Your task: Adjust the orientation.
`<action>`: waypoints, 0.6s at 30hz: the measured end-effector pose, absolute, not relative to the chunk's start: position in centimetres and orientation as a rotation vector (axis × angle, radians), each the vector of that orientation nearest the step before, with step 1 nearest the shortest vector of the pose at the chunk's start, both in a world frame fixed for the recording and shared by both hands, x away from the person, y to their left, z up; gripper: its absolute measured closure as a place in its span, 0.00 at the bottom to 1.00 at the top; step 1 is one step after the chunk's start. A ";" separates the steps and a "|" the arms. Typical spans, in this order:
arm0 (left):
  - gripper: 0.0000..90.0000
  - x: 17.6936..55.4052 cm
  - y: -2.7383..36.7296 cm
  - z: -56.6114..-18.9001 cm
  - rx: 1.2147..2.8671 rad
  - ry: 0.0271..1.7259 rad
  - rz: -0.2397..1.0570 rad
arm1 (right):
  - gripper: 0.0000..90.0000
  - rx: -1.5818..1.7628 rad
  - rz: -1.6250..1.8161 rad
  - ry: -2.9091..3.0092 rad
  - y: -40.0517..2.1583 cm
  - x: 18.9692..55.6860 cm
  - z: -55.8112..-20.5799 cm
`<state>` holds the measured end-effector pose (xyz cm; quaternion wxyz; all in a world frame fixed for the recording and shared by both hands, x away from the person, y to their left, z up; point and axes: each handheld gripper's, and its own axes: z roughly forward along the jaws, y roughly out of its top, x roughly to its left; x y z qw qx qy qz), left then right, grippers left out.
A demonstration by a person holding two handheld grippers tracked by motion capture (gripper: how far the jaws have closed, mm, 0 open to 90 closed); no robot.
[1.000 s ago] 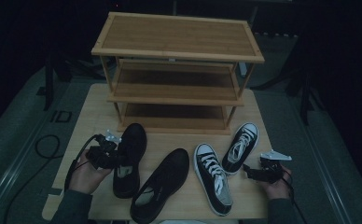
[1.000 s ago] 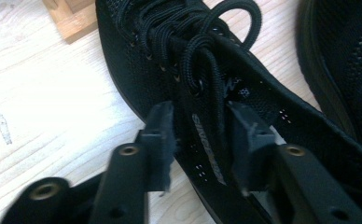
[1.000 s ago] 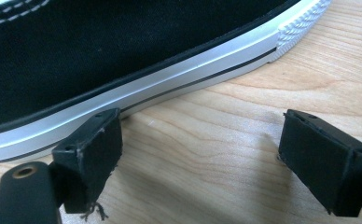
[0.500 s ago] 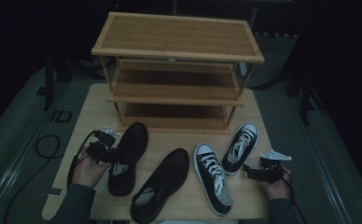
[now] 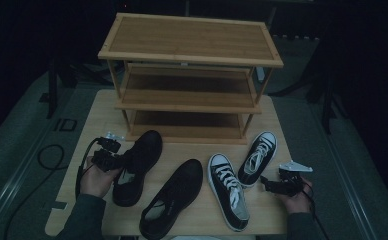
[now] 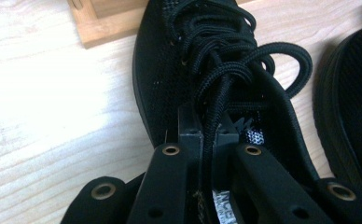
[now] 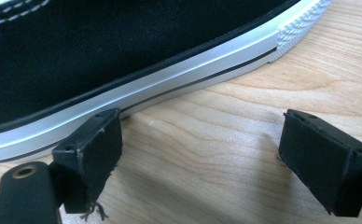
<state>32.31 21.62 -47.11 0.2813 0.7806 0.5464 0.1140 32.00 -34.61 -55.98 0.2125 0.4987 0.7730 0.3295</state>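
Left tongs (image 6: 210,135) have just closed, clamped on the black shoe's (image 5: 134,165) tongue; right tongs (image 7: 202,158) rest apart on the desk (image 5: 192,150) — a sneaker (image 7: 123,60) just beside them.

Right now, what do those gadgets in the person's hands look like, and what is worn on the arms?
Each hand holds black tongs. The left tongs have two flat black arms with brass-ringed holes and a black cable looping off the table edge. The right tongs carry a grey three-cornered plate on top and square black pads. Both sleeves are dark grey-green.
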 end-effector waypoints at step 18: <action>0.97 36.5 21.0 -45.6 1.920 1.499 0.360 | 0.15 1.385 0.915 2.147 -34.6 32.0 -56.0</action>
